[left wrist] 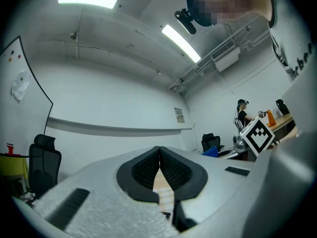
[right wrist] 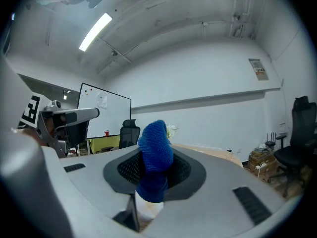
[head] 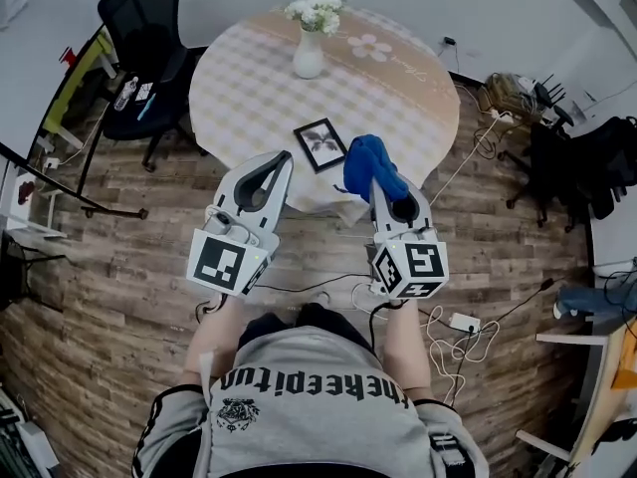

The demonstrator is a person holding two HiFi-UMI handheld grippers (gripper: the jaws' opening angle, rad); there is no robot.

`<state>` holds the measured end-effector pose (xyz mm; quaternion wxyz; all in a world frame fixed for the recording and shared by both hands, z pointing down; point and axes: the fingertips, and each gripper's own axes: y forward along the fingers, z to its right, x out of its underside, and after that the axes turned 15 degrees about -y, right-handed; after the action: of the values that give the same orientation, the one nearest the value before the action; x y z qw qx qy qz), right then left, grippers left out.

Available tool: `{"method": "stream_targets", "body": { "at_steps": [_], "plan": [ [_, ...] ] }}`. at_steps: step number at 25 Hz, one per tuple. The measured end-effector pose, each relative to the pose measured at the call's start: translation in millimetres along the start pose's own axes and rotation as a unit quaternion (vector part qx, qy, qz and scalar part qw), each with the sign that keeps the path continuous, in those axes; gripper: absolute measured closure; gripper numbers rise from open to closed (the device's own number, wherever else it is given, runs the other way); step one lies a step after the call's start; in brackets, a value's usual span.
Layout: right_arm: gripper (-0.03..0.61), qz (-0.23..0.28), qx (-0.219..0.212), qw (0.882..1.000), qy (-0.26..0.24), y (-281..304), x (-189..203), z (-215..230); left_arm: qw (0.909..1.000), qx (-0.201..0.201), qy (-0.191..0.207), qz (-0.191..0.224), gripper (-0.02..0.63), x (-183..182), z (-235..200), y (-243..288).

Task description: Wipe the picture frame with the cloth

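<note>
The right gripper (right wrist: 154, 155) is clamped on a bright blue knitted cloth (right wrist: 155, 152). The cloth is pinched at its middle between the black ribbed pads (right wrist: 181, 170), and a rounded lump of it stands up above the jaw tips while the rest hangs below them. From the head view, the right gripper (head: 382, 185) points away from the person, and the cloth (head: 369, 163) bunches over its tip.

The left gripper (left wrist: 159, 149) is closed, its two black pads (left wrist: 143, 170) meeting at the tips with nothing held between them. In the head view the left gripper (head: 285, 157) is level with the right one, and the two are apart.

A small black-rimmed picture frame (head: 320, 144) lies flat near the closer edge of a round table with a pale checked covering (head: 249, 78). It sits between the two gripper tips, and the cloth is just to its right. How high the cloth hangs above the tabletop cannot be judged.

Farther back on the table stands a white vase holding pale flowers (head: 310, 53). A black office chair (head: 147, 28) stands on the wooden plank floor (head: 119, 297) left of the table.
</note>
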<state>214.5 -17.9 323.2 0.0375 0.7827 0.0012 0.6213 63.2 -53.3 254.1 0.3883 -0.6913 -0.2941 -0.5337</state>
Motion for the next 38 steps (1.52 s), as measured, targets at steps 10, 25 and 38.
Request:
{"method": "stream_targets", "body": {
  "at_steps": [10,25,38],
  "plan": [
    [0.492,0.003,0.026,1.0,-0.002,-25.6,-20.5,-40.0,0.9998,0.017,0.003,0.014,0.597,-25.5,-7.6,-44.8],
    [0.492,0.017,0.059,0.998,-0.007,-71.9,-37.1,-81.1,0.9994,0.032,0.008,0.011,0.597,-40.6,0.2,-110.1],
    [0.488,0.027,0.085,0.996,-0.019,-116.8,-47.9,-111.8,0.9984,0.055,-0.006,0.009,0.597,-40.5,13.6,-143.7]
  ]
}}
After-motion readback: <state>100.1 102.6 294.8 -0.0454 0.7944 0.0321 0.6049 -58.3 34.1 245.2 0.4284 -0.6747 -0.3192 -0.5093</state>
